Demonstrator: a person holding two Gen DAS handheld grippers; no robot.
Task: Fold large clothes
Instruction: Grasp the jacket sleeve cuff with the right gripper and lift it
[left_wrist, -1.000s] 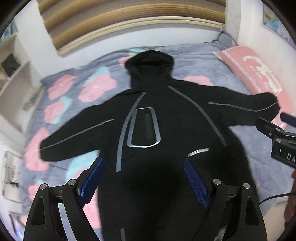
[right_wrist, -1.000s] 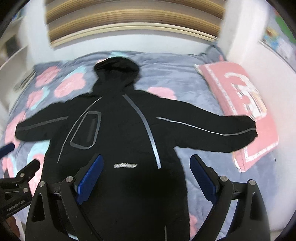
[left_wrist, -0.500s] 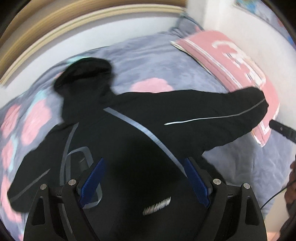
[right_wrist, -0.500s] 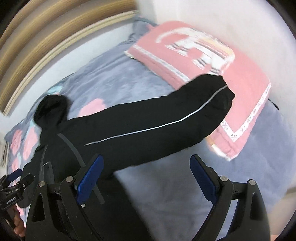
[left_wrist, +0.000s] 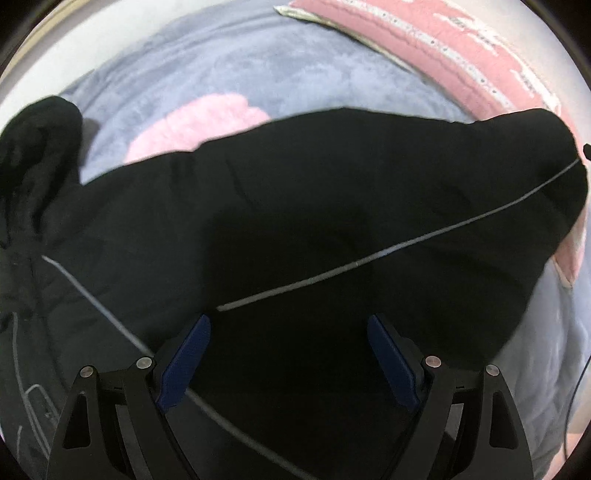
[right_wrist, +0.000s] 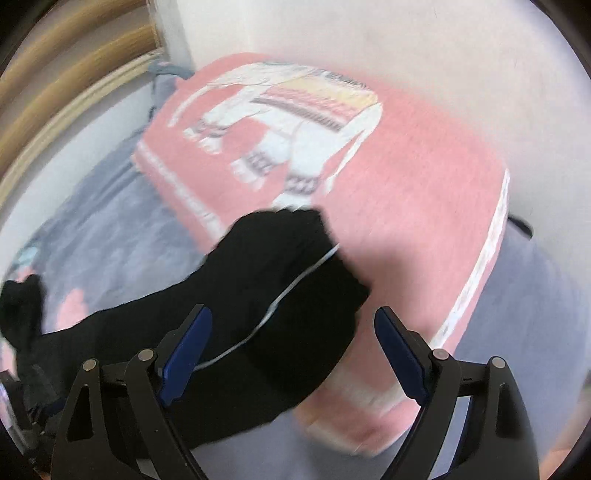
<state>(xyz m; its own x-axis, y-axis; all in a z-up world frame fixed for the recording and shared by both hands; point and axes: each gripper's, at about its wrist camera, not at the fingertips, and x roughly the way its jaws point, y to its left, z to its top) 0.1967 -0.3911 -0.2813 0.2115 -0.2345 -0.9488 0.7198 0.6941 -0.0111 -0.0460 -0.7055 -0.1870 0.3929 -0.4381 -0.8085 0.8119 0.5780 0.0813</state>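
Right wrist view: the right gripper (right_wrist: 291, 354) stands with jaws spread wide and nothing between them. Directly ahead of it lies the cuff end of the black jacket's sleeve (right_wrist: 288, 280), resting on the edge of the pink elephant blanket (right_wrist: 424, 221). The sleeve's long axis runs from that cuff back toward lower left, marked by 1 thin grey stripe (right_wrist: 280, 299).

Left wrist view: the left gripper (left_wrist: 288, 354) is likewise wide open and empty, hovering over the upper sleeve and shoulder of the jacket (left_wrist: 295, 206), which lies flat on the grey floral bedspread (left_wrist: 258, 70). The hood (left_wrist: 37, 155) lies to its left.

Judgement: the right gripper is nearer the cuff and better placed to take it; the fold would carry the cuff along the sleeve axis toward the body. No contact is evident yet.
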